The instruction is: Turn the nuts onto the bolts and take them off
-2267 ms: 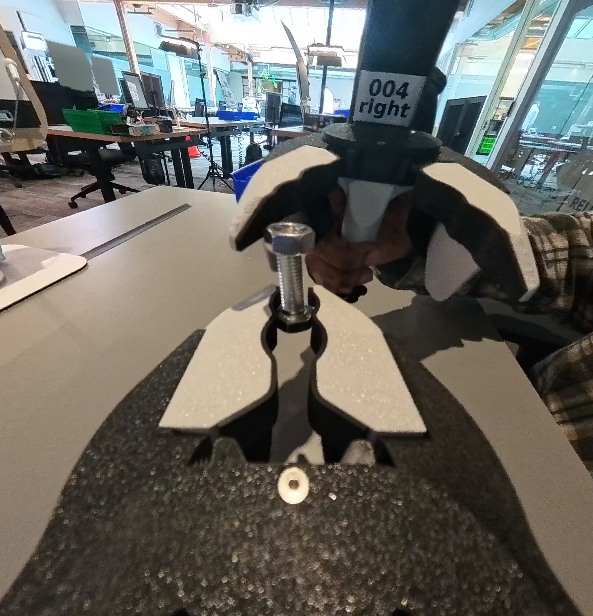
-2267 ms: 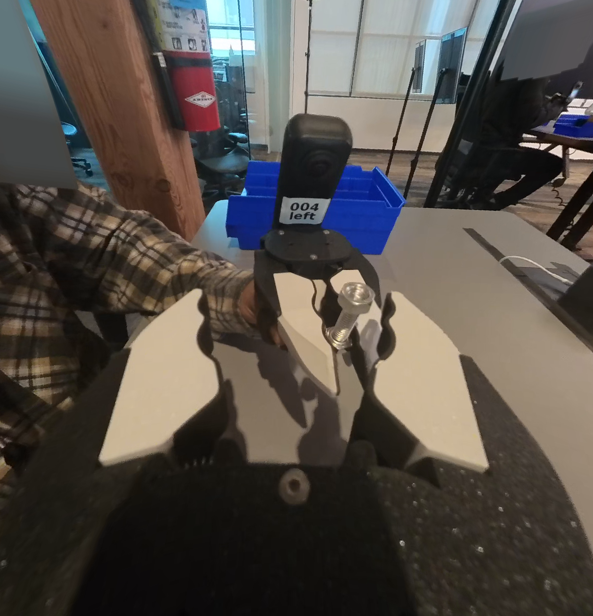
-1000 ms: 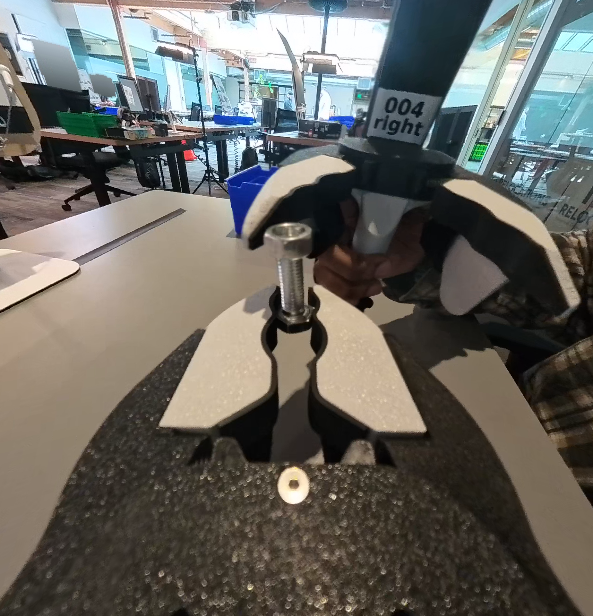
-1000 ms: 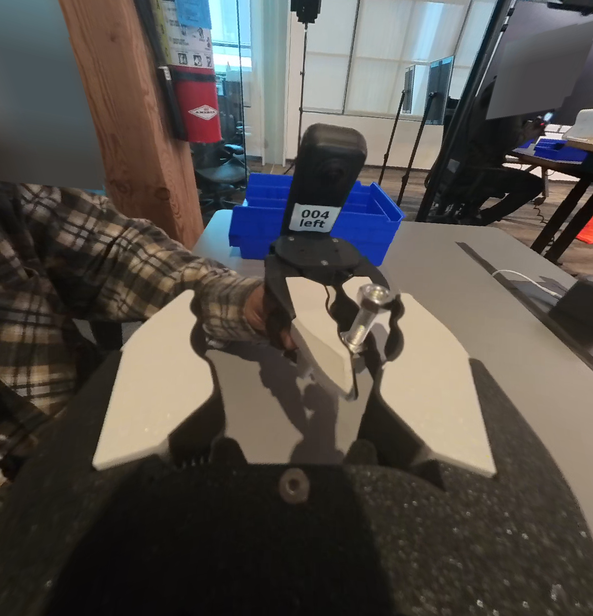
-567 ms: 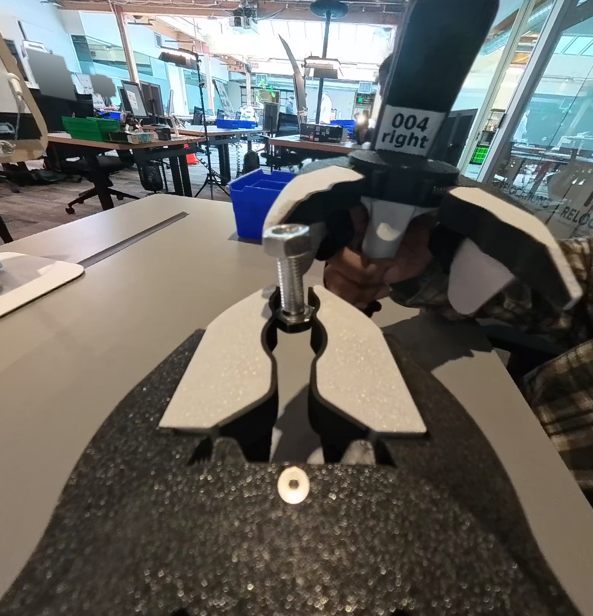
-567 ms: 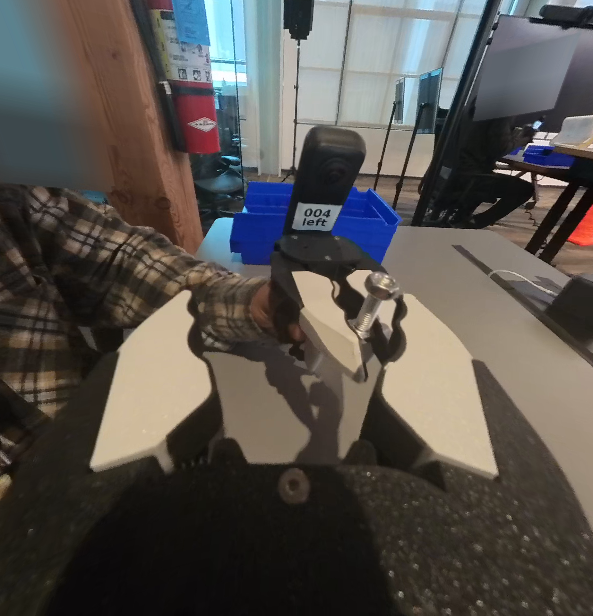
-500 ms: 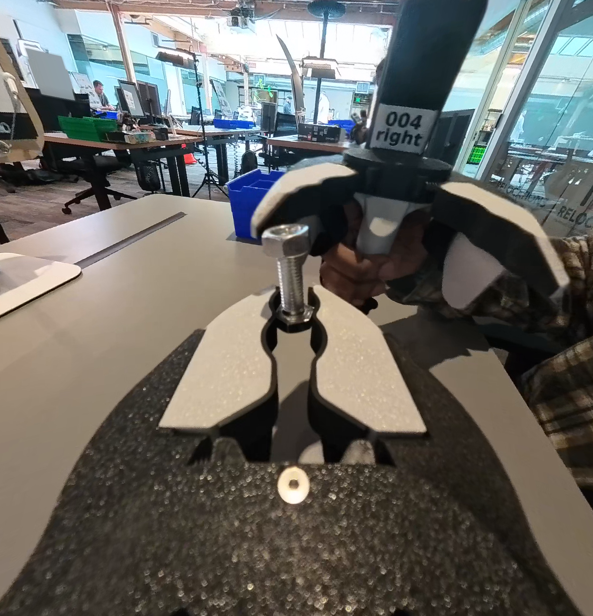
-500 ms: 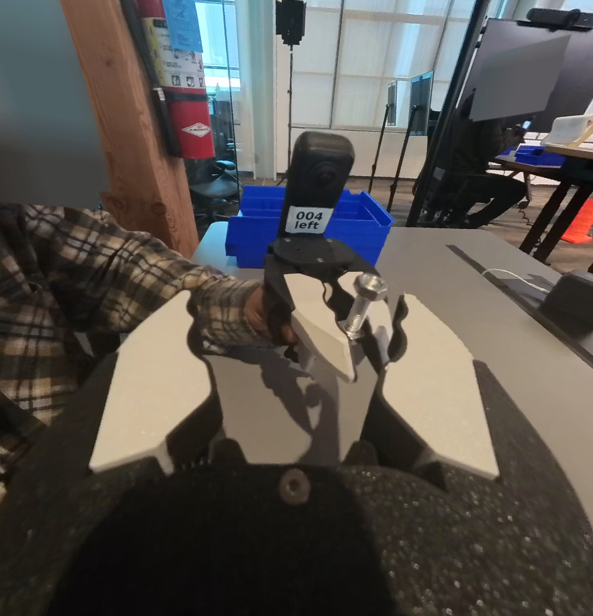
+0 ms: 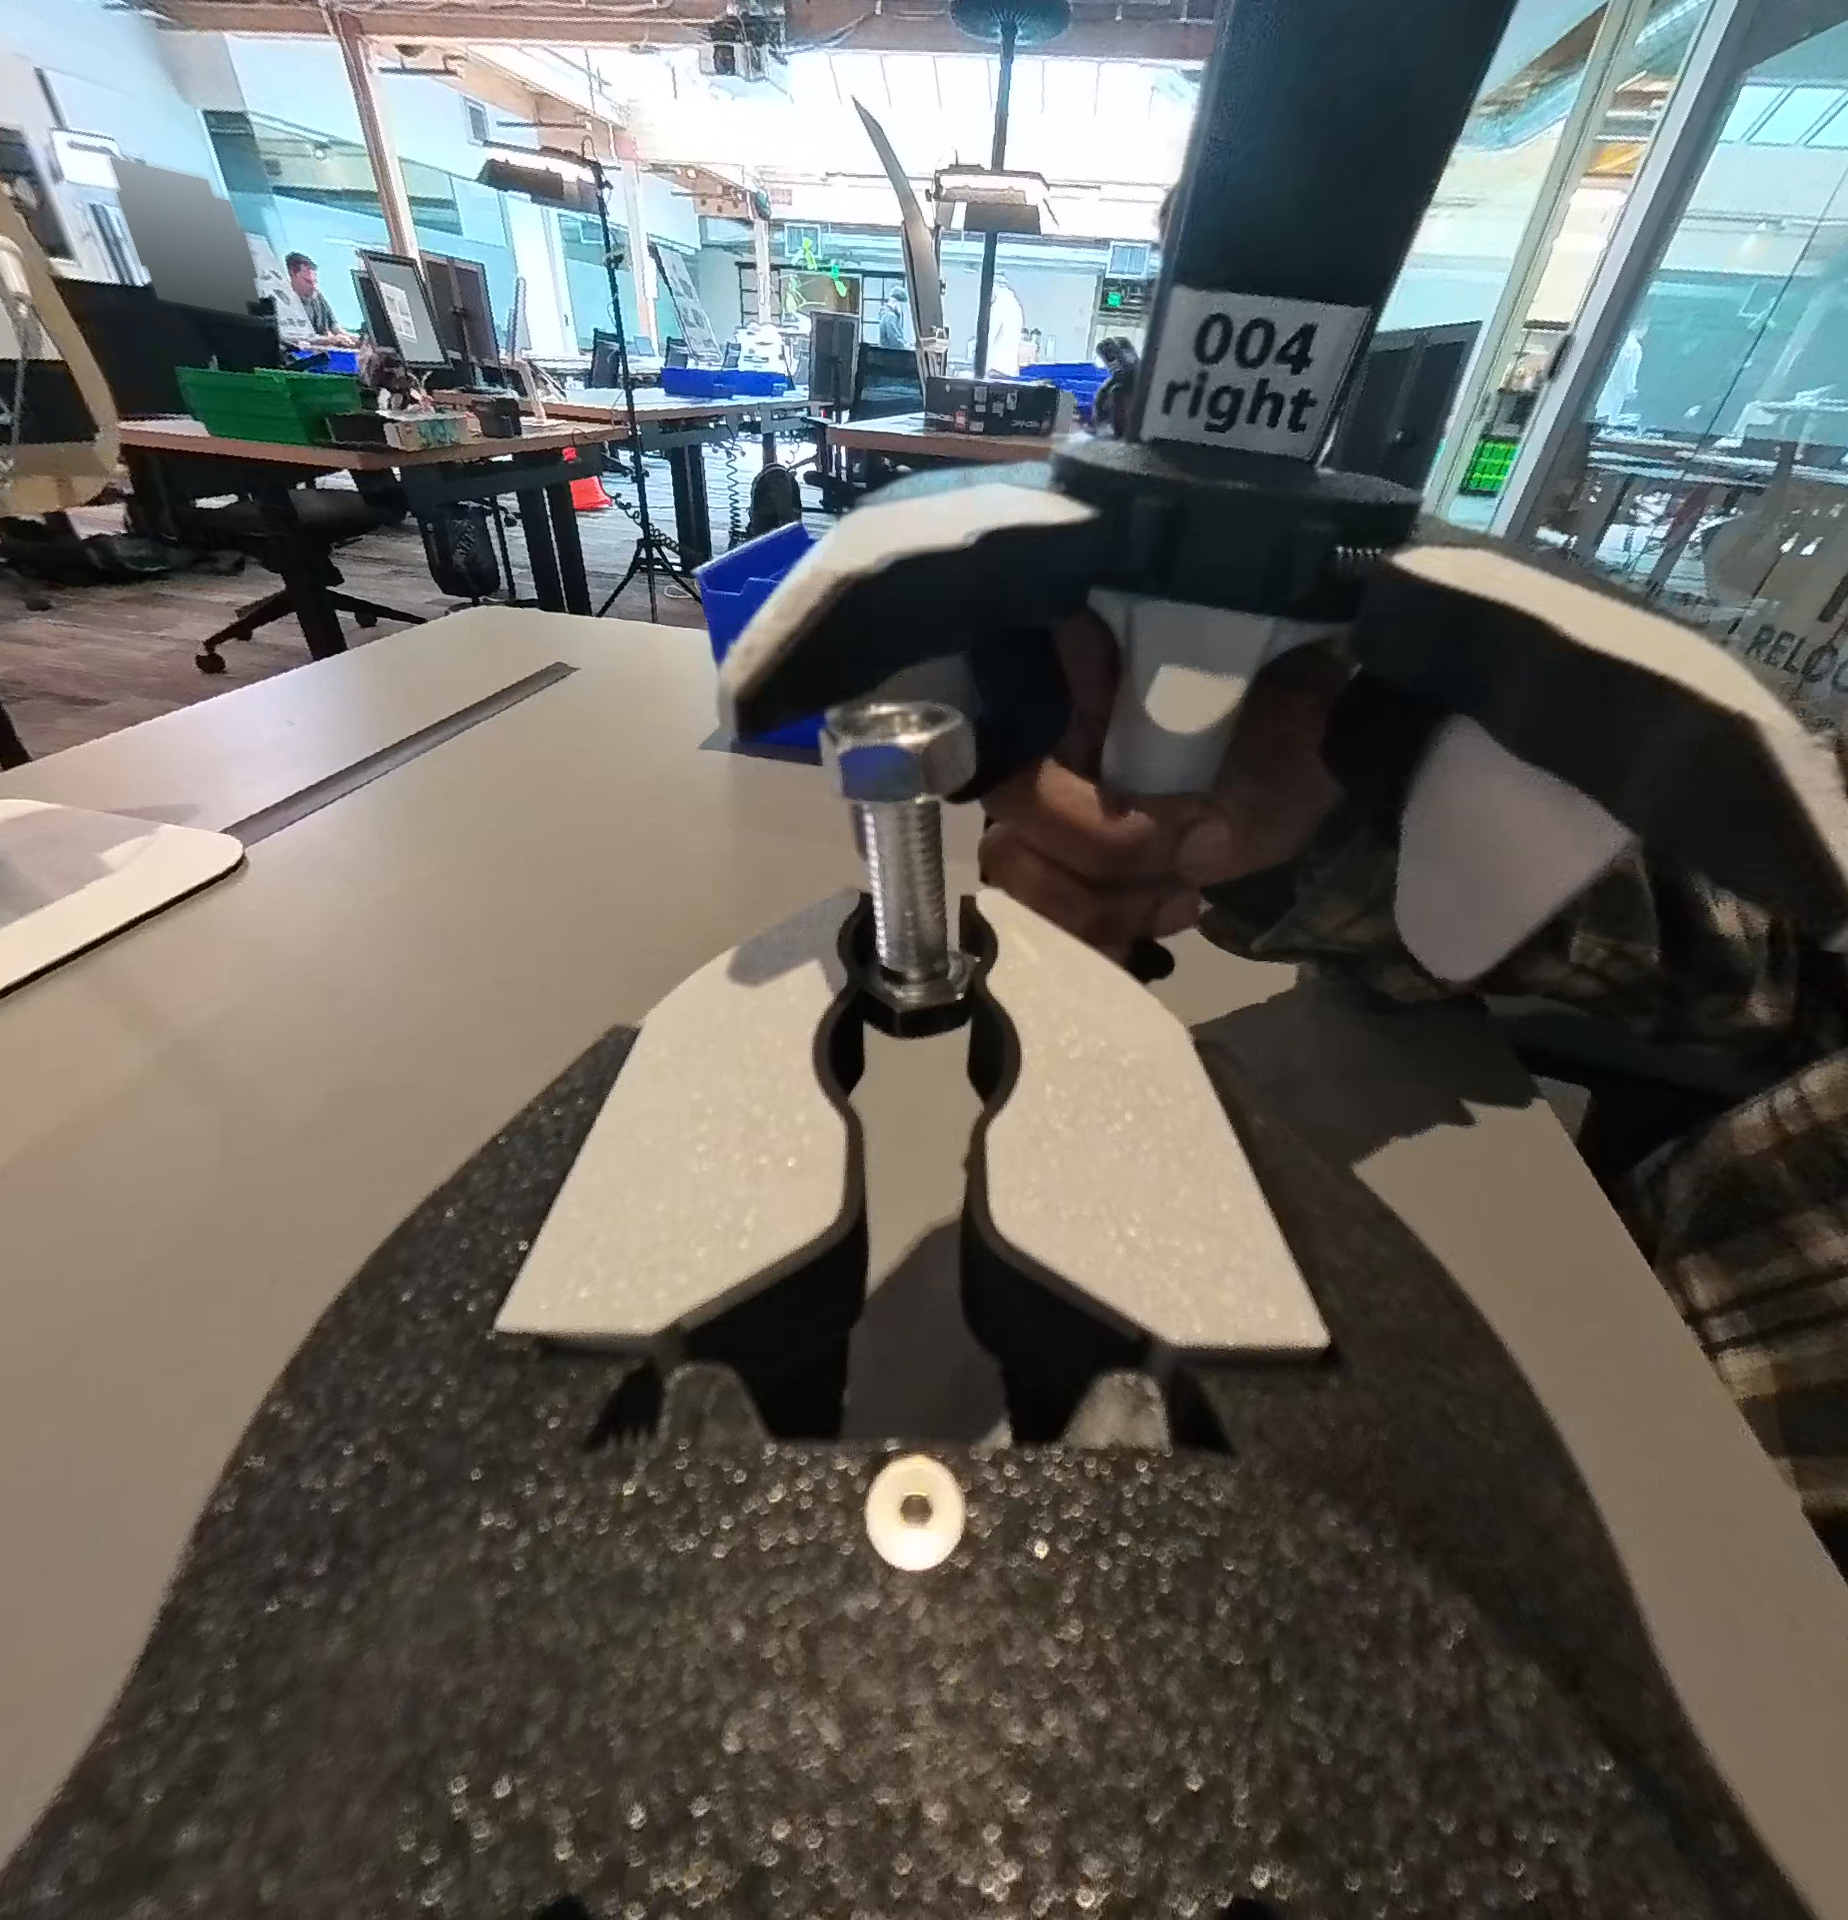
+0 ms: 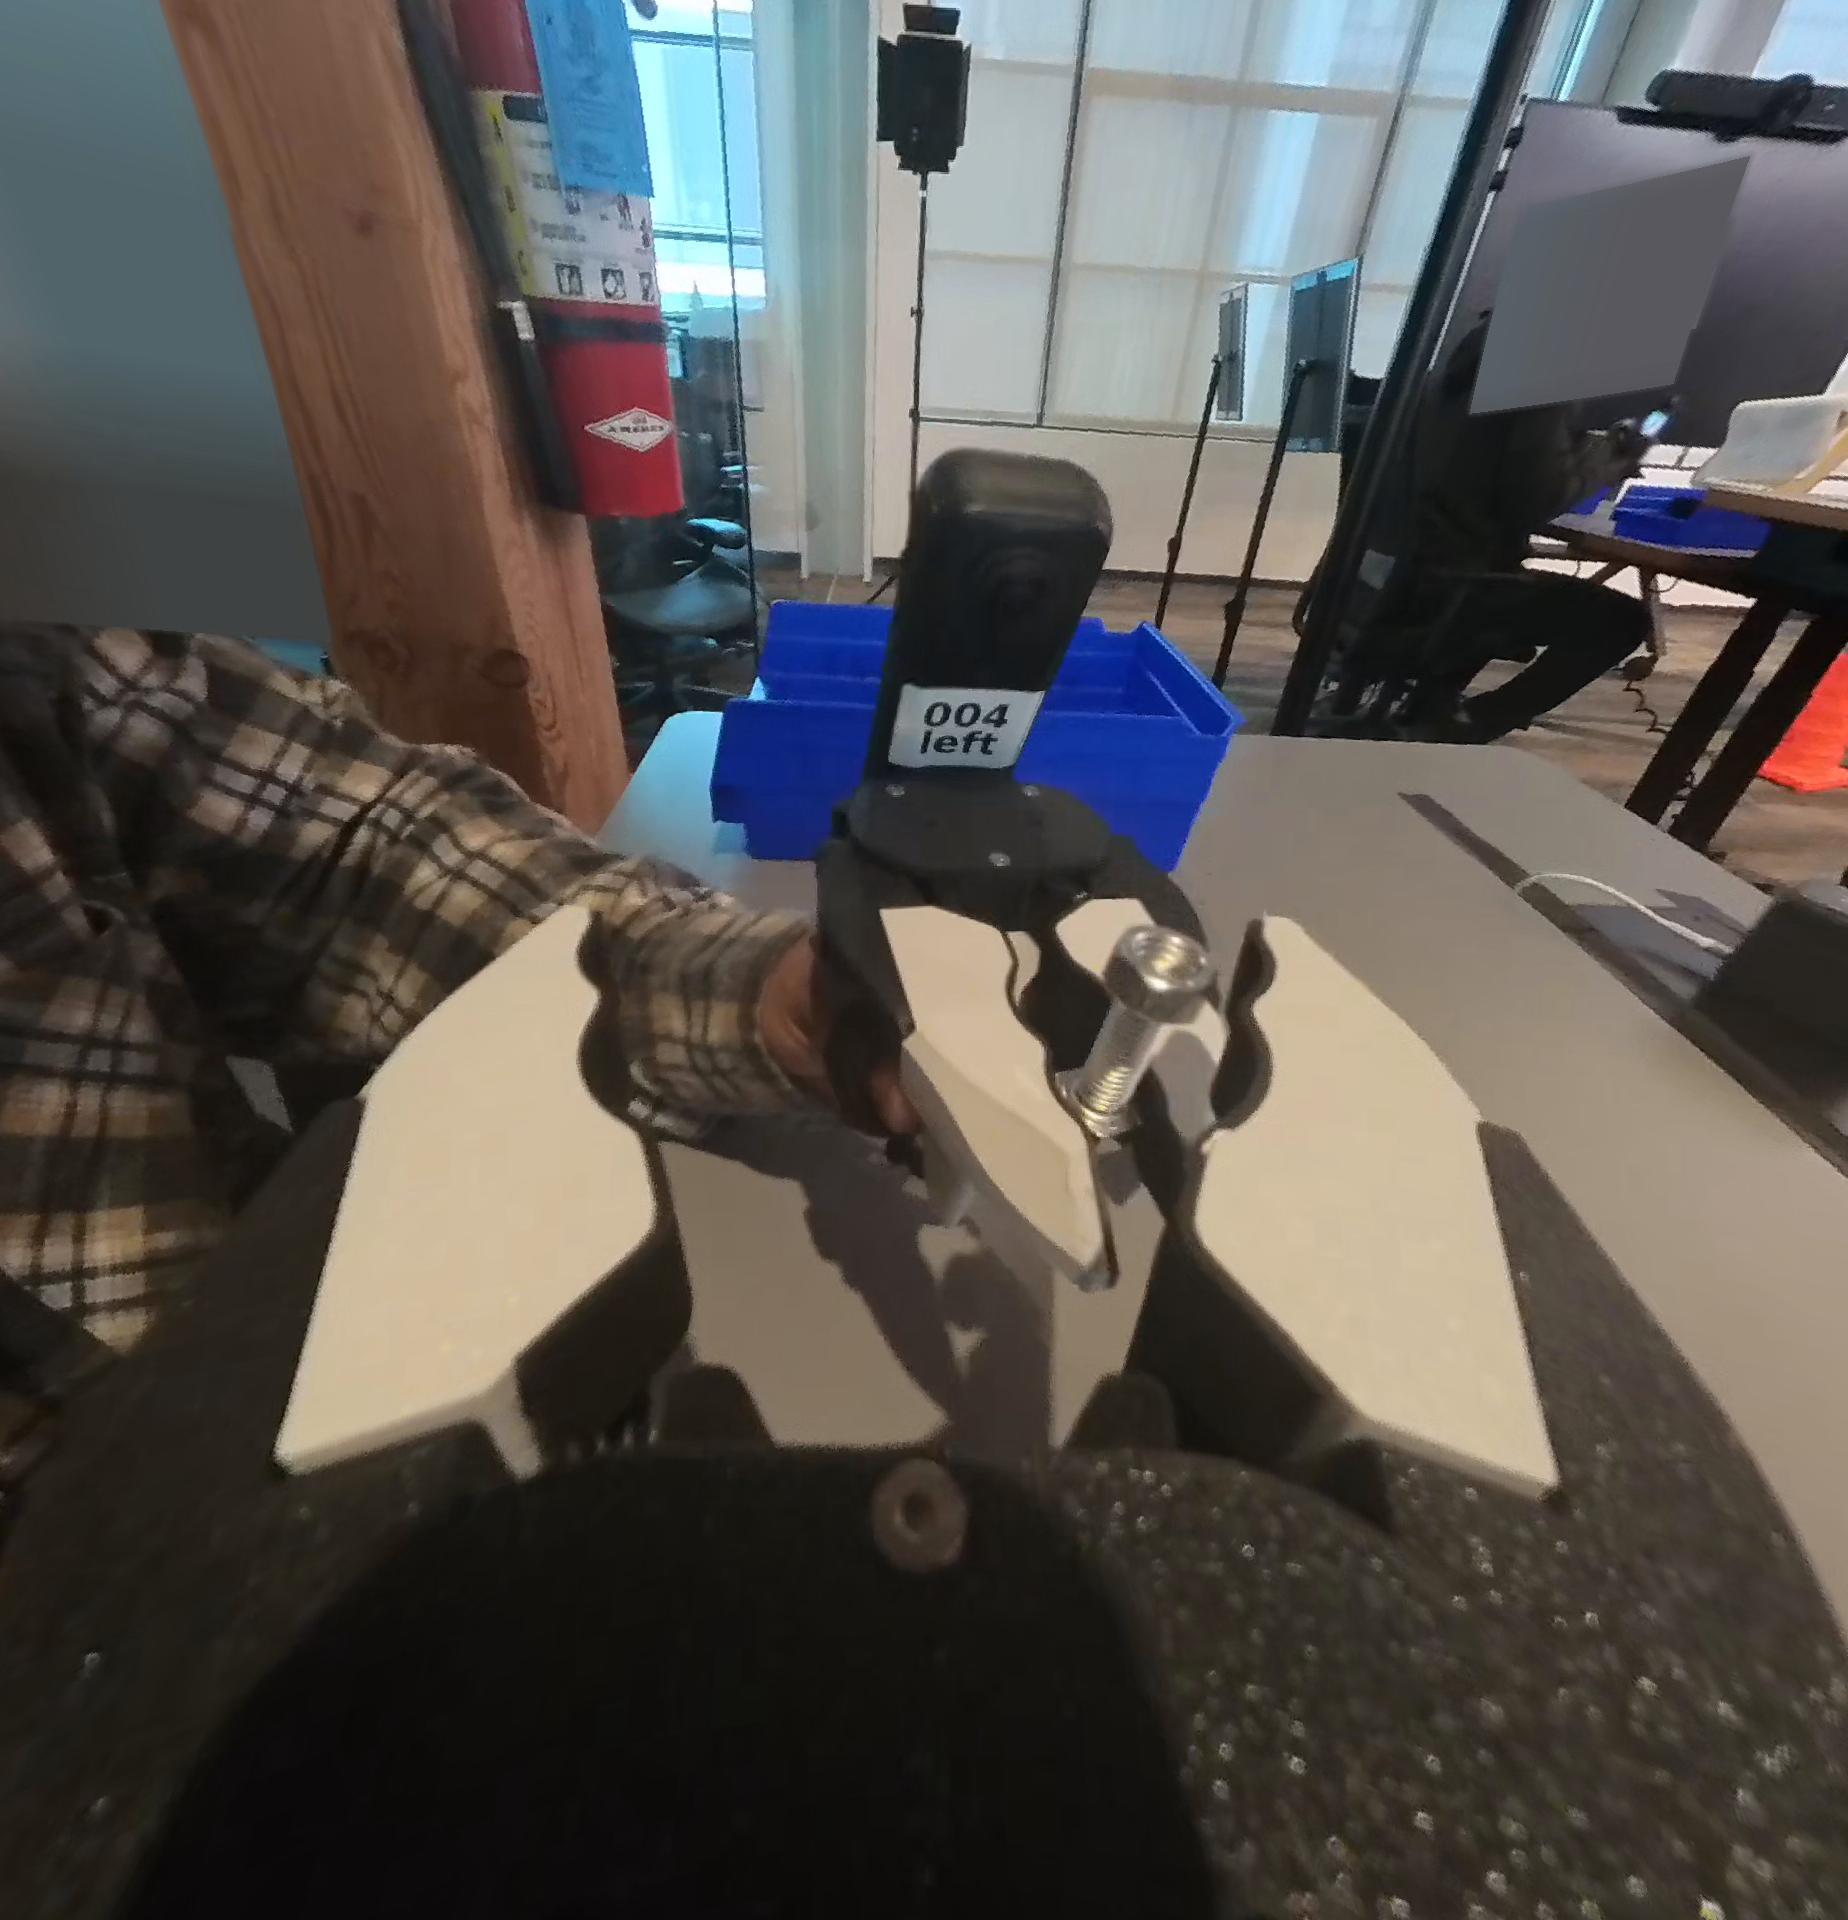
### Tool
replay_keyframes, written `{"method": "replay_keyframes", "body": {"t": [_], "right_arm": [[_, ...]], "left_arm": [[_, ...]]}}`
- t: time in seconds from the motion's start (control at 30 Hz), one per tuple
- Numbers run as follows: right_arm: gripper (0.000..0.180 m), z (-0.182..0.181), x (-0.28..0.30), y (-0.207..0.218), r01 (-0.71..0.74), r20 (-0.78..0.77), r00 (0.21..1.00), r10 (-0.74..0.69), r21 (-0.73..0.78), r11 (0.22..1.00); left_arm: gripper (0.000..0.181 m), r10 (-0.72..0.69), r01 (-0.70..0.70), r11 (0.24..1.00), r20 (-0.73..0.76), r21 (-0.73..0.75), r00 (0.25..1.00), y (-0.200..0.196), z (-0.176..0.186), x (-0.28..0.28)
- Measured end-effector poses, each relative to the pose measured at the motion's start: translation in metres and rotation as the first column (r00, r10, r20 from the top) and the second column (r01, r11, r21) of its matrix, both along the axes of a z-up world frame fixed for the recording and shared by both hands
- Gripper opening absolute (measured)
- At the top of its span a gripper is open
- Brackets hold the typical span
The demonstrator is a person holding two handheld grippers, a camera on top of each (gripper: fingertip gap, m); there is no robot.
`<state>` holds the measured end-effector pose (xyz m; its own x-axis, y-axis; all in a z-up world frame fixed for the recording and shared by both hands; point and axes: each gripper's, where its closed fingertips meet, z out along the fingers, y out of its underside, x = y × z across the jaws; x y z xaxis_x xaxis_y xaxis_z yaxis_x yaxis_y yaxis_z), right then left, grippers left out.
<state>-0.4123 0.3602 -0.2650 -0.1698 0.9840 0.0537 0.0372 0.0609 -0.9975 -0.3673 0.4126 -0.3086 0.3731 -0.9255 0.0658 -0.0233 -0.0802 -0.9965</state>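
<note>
My left gripper (image 9: 918, 940) is shut on a dark nut (image 9: 918, 987). A silver bolt (image 9: 904, 862) stands upright through the nut, hex head up. My right gripper (image 10: 920, 1132) is open and empty. It faces the left gripper, and the bolt (image 10: 1133, 1039) lies between its fingers, close to the right-hand finger (image 10: 1346, 1174). In the left wrist view the right gripper (image 9: 1107, 831) hangs over the far side, with one finger (image 9: 878, 613) just behind and above the bolt head. The left gripper (image 10: 1091, 1236) also shows in the right wrist view.
Both grippers are over a grey table (image 9: 380, 935). A blue bin (image 10: 1138, 748) stands at its far edge behind the left gripper. A white pad (image 9: 78, 883) lies at the left. A dark box (image 10: 1793, 977) with a white cable sits at the right. A plaid sleeve (image 10: 328, 935) reaches in. Some 7 centimetres of space lies between my two pairs of fingers.
The right gripper has stayed open and shifted slightly around the bolt head. The left gripper has stayed shut on the nut, and the bolt has kept its height.
</note>
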Motion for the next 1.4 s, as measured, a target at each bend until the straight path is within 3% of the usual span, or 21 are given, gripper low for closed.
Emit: {"method": "replay_keyframes", "body": {"t": [0.27,0.47,0.63,0.8,1.03,1.23,1.4], "right_arm": [[0.112,0.0,0.012,0.001,0.05,-0.015,0.999,-0.05,-0.003,0.999],[0.116,-0.006,0.006,-0.011,0.009,0.007,1.0,-0.009,-0.014,1.0],[0.111,-0.001,0.017,-0.003,0.055,-0.024,0.998,-0.055,-0.017,0.998],[0.113,-0.002,0.0,-0.005,-0.002,-0.019,1.0,0.001,-0.041,0.999],[0.113,0.001,0.013,-0.002,0.073,-0.027,0.997,-0.073,-0.001,0.997],[0.115,-0.008,-0.003,-0.009,0.014,-0.014,1.0,-0.014,-0.038,0.999],[0.114,-0.013,0.011,-0.002,0.077,-0.012,0.997,-0.077,-0.024,0.997]], "left_arm": [[0.015,0.002,-0.003,1.0,0.001,0.003,1.0,0.001,0.001,-0.002],[0.015,0.008,-0.008,1.0,-0.003,0.003,1.0,0.0,0.001,-0.001],[0.015,0.011,-0.011,1.0,0.005,0.0,1.0,0.002,0.002,-0.005],[0.015,0.007,-0.007,1.0,0.0,0.009,1.0,-0.001,0.003,0.0],[0.015,0.027,-0.027,1.0,0.007,0.0,1.0,0.004,0.004,-0.009],[0.015,0.019,-0.019,1.0,-0.004,0.013,1.0,0.0,0.004,-0.004],[0.015,0.019,-0.019,1.0,-0.005,0.001,1.0,0.002,0.003,-0.006]]}}
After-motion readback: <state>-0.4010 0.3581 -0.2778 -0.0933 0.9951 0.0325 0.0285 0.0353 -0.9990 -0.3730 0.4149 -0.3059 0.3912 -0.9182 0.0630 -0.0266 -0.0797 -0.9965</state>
